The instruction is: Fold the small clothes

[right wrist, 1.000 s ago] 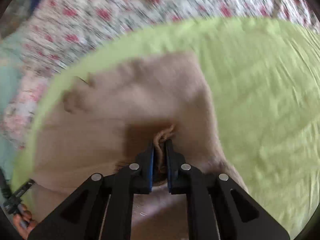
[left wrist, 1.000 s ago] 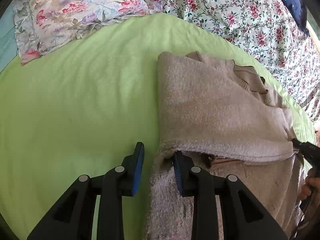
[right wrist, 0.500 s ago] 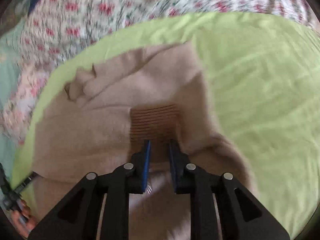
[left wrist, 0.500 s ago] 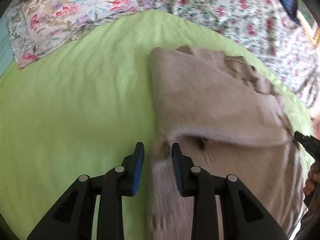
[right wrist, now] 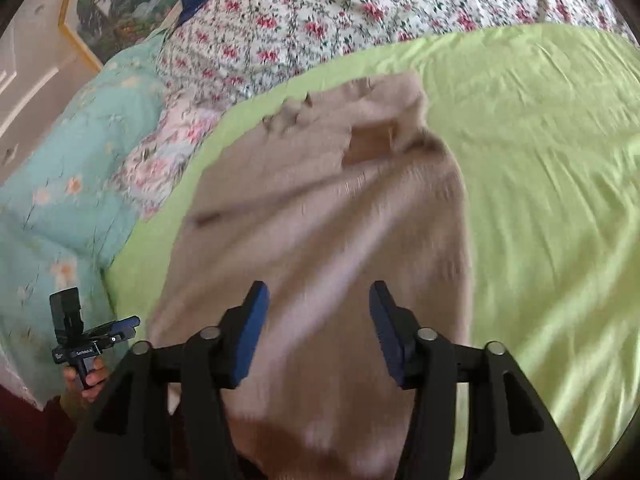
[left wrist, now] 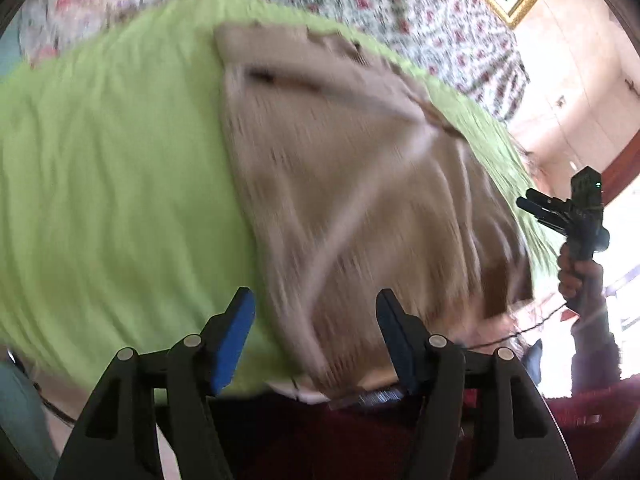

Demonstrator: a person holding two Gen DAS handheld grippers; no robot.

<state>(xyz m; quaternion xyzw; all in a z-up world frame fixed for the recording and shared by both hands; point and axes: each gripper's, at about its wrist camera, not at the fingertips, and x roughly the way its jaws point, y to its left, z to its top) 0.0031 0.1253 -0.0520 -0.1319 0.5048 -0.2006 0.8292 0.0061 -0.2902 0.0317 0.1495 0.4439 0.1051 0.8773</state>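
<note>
A beige knitted sweater point(left wrist: 352, 184) lies on a lime green bedsheet point(left wrist: 112, 168), with one sleeve folded across its body. It also shows in the right wrist view point(right wrist: 328, 220), where the sheet point(right wrist: 552, 184) spreads to the right. My left gripper point(left wrist: 312, 316) is open and empty, raised over the sweater's near left edge. My right gripper point(right wrist: 318, 308) is open and empty above the sweater's near hem. The right gripper also shows in the left wrist view point(left wrist: 528, 206), off the sweater's right side. The left gripper shows in the right wrist view point(right wrist: 130, 326), at the bed's left edge.
A floral quilt point(right wrist: 360, 8) and a floral pillow point(right wrist: 168, 160) lie at the far end of the bed. A turquoise flowered cover point(right wrist: 60, 200) lies at the left. A framed picture point(right wrist: 116, 4) hangs on the wall. Dark red fabric point(left wrist: 340, 432) sits below the near bed edge.
Both grippers have opened wide, let go of the sweater and pulled back towards the near edge of the bed. The sleeve now lies folded across the sweater.
</note>
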